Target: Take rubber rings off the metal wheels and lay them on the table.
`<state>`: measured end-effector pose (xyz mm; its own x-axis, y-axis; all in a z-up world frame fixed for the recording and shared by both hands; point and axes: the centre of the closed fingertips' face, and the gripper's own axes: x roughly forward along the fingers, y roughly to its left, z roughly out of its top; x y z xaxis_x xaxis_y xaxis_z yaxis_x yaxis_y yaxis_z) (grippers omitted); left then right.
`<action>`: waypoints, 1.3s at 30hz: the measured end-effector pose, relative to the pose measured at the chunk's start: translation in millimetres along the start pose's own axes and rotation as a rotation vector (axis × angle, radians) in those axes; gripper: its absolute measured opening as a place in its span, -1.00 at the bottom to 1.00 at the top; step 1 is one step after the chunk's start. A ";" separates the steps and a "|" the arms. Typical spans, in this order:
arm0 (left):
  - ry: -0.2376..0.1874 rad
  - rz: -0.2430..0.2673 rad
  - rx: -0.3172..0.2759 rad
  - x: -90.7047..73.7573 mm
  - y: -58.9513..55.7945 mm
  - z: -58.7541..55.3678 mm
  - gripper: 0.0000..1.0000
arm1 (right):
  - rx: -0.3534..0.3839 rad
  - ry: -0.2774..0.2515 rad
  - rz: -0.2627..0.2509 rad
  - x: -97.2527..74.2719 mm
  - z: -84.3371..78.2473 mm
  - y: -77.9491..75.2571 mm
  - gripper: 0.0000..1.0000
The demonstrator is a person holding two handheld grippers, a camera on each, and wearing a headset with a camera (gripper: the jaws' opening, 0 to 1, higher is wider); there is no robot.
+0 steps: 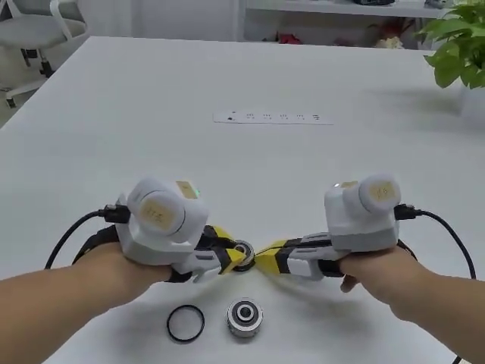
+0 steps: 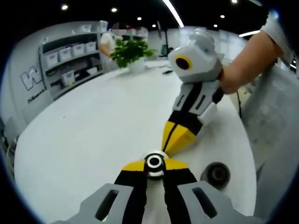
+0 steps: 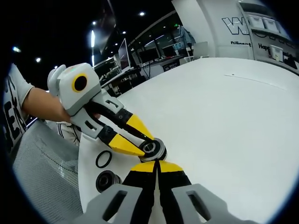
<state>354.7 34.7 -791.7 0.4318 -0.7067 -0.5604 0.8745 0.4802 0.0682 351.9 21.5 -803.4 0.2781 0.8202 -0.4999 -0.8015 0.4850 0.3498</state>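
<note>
A small metal wheel [image 1: 243, 252] with a black rubber ring round its rim is held just above the white table [image 1: 250, 83]. My left gripper [image 1: 230, 258] is shut on it; in the left gripper view the wheel [image 2: 154, 162] sits between the yellow tips. My right gripper [image 1: 260, 258] comes in from the other side, jaws together, its tips [image 3: 156, 163] pinching the black rim of the wheel [image 3: 153, 149]. A loose rubber ring [image 1: 186, 322] lies flat on the table in front of me. Beside it lies a second metal wheel [image 1: 245, 316].
A strip of marks [image 1: 271, 117] runs across the middle of the table. A potted plant [image 1: 458, 45] stands at the far right, an office chair [image 1: 38, 26] beyond the far left edge. Cables trail from both grippers.
</note>
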 end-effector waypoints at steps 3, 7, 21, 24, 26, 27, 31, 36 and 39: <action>0.000 0.000 0.003 0.0 -4.0 0.3 -0.75 | 0.019 -0.003 0.003 -2.6 -1.5 0.7 -1.00; -0.005 0.003 0.000 0.5 -7.6 0.7 -0.76 | 0.054 -0.016 0.001 -7.3 -2.5 0.7 -1.00; 0.005 0.010 0.004 0.8 -12.7 2.0 -0.77 | 0.086 -0.042 -0.004 -10.5 6.3 5.9 -1.00; 0.007 0.013 0.008 1.4 -12.8 1.7 -0.77 | 0.084 -0.043 0.000 -10.3 7.4 8.4 -1.00; 0.008 0.014 0.012 1.5 -13.0 1.7 -0.77 | 0.054 -0.040 0.001 -8.5 8.5 12.2 -1.00; 0.008 0.014 0.013 1.5 -13.1 1.7 -0.77 | 0.053 -0.037 0.003 -7.9 8.8 13.0 -1.00; 0.007 0.013 0.012 1.4 -13.2 2.0 -0.77 | 0.041 -0.036 0.005 -8.0 8.9 12.1 -1.00; 0.007 0.012 0.009 1.5 -13.5 2.1 -0.77 | 0.019 -0.039 0.010 -6.5 11.7 16.1 -1.00; 0.008 0.009 0.009 1.9 -13.2 2.1 -0.77 | 0.009 -0.054 0.039 -3.8 18.0 26.2 -1.00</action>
<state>344.4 25.9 -791.9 0.4383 -0.6980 -0.5663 0.8725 0.4819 0.0814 339.3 36.6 -778.0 0.2751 0.8536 -0.4424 -0.8074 0.4549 0.3756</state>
